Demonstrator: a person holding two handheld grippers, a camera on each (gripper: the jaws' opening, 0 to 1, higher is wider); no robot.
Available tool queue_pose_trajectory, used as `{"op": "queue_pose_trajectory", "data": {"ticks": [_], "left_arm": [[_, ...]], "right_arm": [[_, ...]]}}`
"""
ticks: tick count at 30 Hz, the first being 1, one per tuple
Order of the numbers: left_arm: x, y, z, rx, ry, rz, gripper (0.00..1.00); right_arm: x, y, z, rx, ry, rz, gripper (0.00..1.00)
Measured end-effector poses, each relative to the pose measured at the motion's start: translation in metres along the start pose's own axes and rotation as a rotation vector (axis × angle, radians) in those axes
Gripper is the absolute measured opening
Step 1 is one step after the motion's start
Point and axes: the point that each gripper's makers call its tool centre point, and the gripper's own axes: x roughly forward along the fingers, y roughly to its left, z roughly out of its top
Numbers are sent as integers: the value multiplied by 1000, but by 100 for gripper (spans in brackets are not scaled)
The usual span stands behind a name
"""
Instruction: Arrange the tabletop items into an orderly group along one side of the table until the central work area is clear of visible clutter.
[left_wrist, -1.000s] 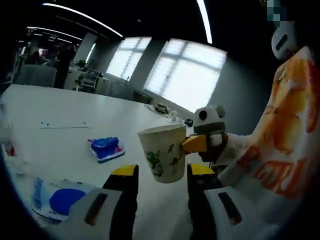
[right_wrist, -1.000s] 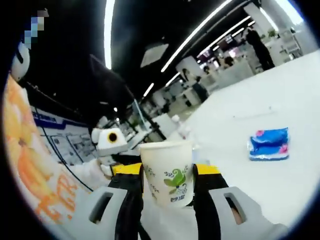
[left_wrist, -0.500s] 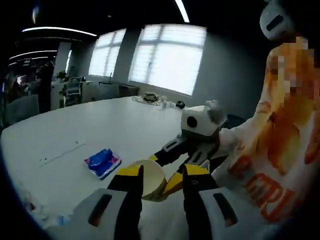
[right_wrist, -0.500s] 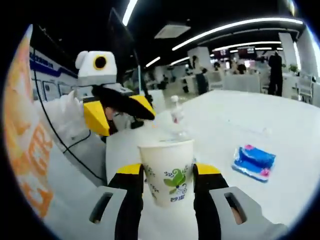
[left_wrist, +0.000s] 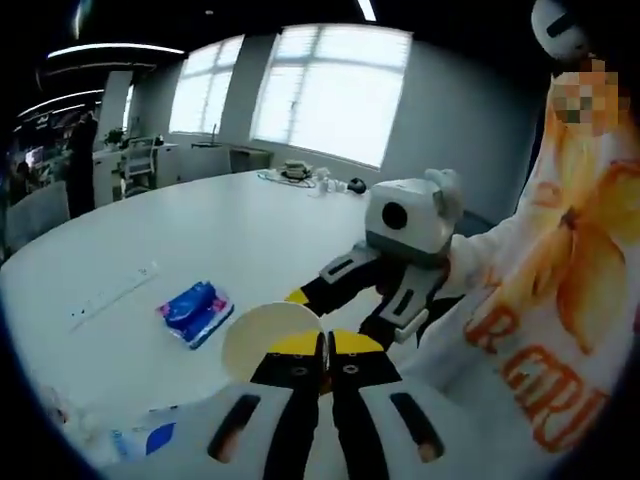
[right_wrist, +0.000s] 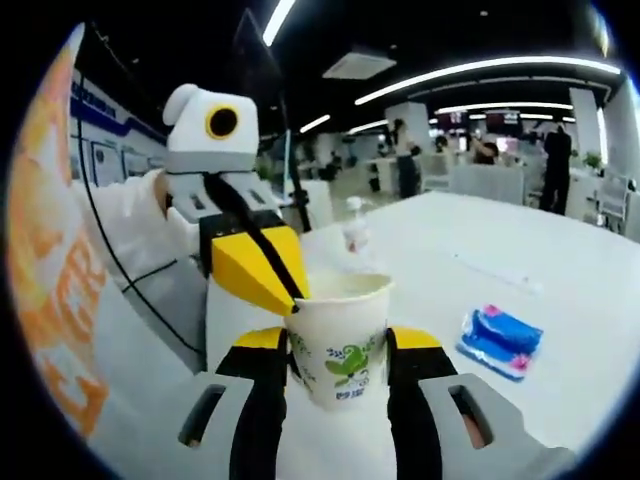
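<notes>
A white paper cup (right_wrist: 338, 335) with a green leaf print stands upright between the jaws of my right gripper (right_wrist: 338, 350), which is shut on its sides. My left gripper (right_wrist: 290, 295) comes in from the left, its yellow tips closed on the cup's near rim. In the left gripper view, the left gripper (left_wrist: 322, 346) has its jaws pressed together at the edge of the cup (left_wrist: 262, 338), whose open mouth shows from above. The right gripper (left_wrist: 335, 312) reaches in from the right and holds the cup from the far side.
A blue tissue packet (left_wrist: 190, 310) (right_wrist: 500, 340) lies on the white table (left_wrist: 250, 230). A blue and white packet (left_wrist: 140, 440) lies near the edge, beside a white power strip (left_wrist: 110, 295). A small clear bottle (right_wrist: 353, 228) stands farther back. The person's orange-printed sleeve (left_wrist: 560, 300) is at the right.
My left gripper, open a second ago, has moved in over the cup and shut on its rim. The right gripper keeps hold of the cup and has lowered it toward the table.
</notes>
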Motion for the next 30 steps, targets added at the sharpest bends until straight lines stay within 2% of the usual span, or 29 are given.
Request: {"op": "queue_pose_trajectory", "data": {"ticks": [5,8,15,19,24,26,30], "left_arm": [[-9,11,-1,14,-18,63,0],[-18,26,-1,23,-24,126,0],[-43,75,-19,58,56,288,0],[-61,102,-32,105,161,388,0],[-68,124,-31,123,160,431,0],[-74,140,-29,152,166,485,0],[-80,165,-32,161,182,530,0]], "right_arm": [[-2,-5,0,14,-9,-10,36],[-2,-5,-2,18,-2,-10,37],[-5,-6,-14,36,33,-11,35],[-7,-7,-15,50,31,-13,33],[-7,-11,-17,70,33,-19,33],[-7,-12,-17,76,35,-22,34],[-8,-14,-22,83,52,-28,33]]}}
